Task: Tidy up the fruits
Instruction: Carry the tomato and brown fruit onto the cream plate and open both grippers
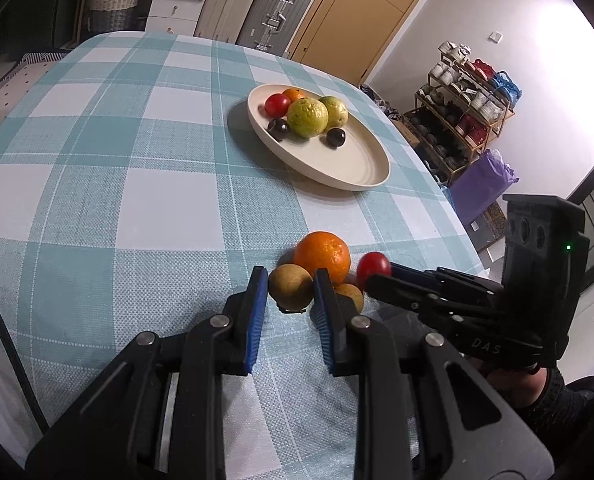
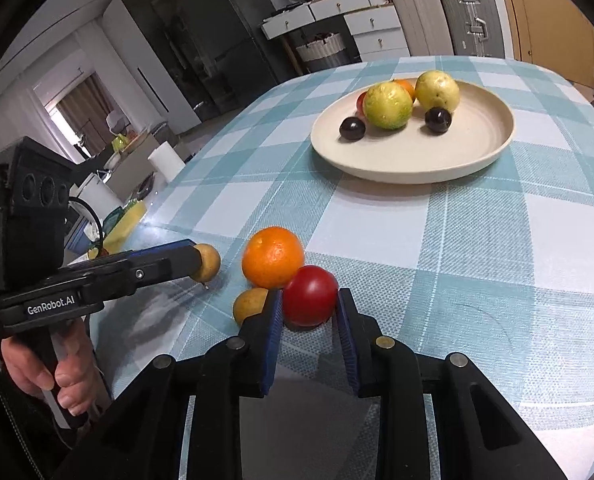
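- Counting the loose fruit on the desk gives four pieces in one cluster near its front edge: one orange, one red tomato and two small tan-brown fruits.
- Left gripper has its jaws clamped on one tan-brown fruit, which sits between the blue pads at their tips; from the right wrist view this fruit appears just above the cloth.
- Right gripper has its jaws closed on the red tomato, one pad on each side; the tomato touches the orange behind it.
- Second tan-brown fruit lies on the cloth just outside the right gripper's left finger, below the orange.
- One cream plate stands farther back on the desk, well apart from the cluster.
- On the plate are six fruits: two yellow-green guavas, two dark plums, one red tomato and one orange, the last two partly hidden behind the guavas.
- One hand grips the left gripper's handle.
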